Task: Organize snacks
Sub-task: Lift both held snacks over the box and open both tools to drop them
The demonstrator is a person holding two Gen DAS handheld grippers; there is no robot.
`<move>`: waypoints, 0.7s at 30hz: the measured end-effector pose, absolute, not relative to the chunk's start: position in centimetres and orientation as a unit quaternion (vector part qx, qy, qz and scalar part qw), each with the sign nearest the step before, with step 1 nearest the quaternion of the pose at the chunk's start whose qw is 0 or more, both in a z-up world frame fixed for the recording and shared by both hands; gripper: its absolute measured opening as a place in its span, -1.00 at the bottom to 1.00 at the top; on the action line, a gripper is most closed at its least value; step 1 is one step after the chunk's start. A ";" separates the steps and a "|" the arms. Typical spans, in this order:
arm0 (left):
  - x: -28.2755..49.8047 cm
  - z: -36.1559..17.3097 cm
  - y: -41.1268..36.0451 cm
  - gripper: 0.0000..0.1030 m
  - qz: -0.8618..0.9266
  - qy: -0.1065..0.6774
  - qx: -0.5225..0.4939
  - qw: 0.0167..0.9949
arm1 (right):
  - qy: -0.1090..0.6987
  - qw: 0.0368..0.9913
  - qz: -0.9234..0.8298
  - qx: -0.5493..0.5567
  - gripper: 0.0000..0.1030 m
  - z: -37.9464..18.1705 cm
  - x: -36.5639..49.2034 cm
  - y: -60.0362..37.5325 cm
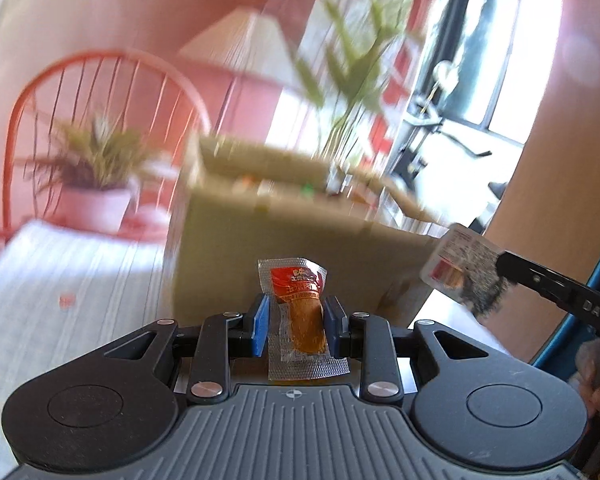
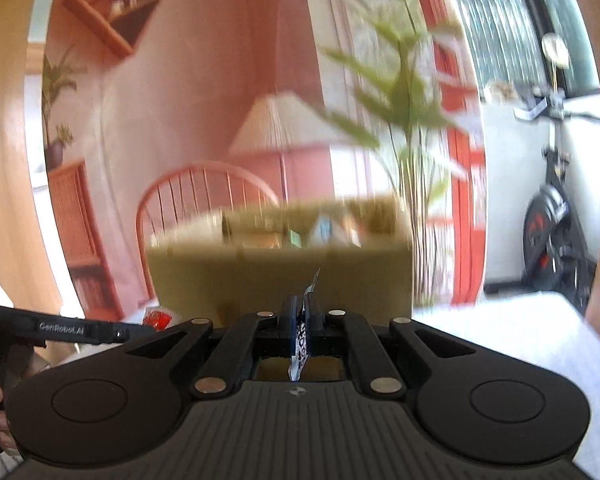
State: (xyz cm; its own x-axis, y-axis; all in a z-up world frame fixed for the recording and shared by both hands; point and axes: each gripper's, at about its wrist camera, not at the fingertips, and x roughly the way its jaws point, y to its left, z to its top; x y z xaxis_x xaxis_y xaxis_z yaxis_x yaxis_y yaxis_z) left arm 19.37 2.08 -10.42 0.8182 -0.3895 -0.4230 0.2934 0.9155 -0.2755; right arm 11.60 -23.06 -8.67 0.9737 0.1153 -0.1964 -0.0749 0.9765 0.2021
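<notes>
Left wrist view, nearest first: left gripper (image 1: pixel 296 322) clamped on a clear-edged sausage packet (image 1: pixel 300 312), red label uppermost, blue pads pressing its two long sides. Packet upright between the pads, top edge poking well past them, lower edge hanging loose behind. Off to the right, right gripper (image 1: pixel 496 266) reaching in from the frame edge, pinching a flat snack packet (image 1: pixel 458 266) by one end. Beyond both, cardboard box (image 1: pixel 280 232), open-topped, blurred, with coloured snacks already inside. Striped desk (image 1: pixel 80 280) underneath on the left. Farther back, potted plant (image 1: pixel 96 184), red chair (image 1: pixel 100 92), lamp (image 1: pixel 240 40).

Right wrist view: right gripper (image 2: pixel 300 312) closed nearly flat on the thin packet (image 2: pixel 302 332), seen edge-on, a sliver sticking up between the pads. Left gripper's packet visible at lower left as a red patch. Box (image 2: pixel 280 276) dead ahead, rim roughly at fingertip height.

Likely trouble from here:
- Thin packet held only at an edge; a quick swing could let it slip or twist out short of the box.
- Sausage packet slick and rounded; could squirt upward from between the pads.
- Both grippers converging on one opening; risk of bumping each other or catching the box wall and shoving the box.
- Release too early would drop a packet on the desk.
</notes>
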 end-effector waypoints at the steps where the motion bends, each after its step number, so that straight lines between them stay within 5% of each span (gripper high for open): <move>1: 19.5 -9.6 2.0 -0.41 -0.184 0.231 -0.096 0.951 | 0.091 0.990 0.051 0.094 -0.91 -7.8 11.9 -23.1; 10: 25.1 -4.2 0.8 -0.40 -0.199 0.198 -0.095 0.955 | 0.055 0.992 0.076 0.082 -0.91 -3.7 18.6 -23.1; 21: 33.0 -5.5 0.1 -0.35 -0.167 0.264 -0.061 0.948 | 0.120 0.982 0.084 0.122 -0.86 -6.2 28.4 -22.1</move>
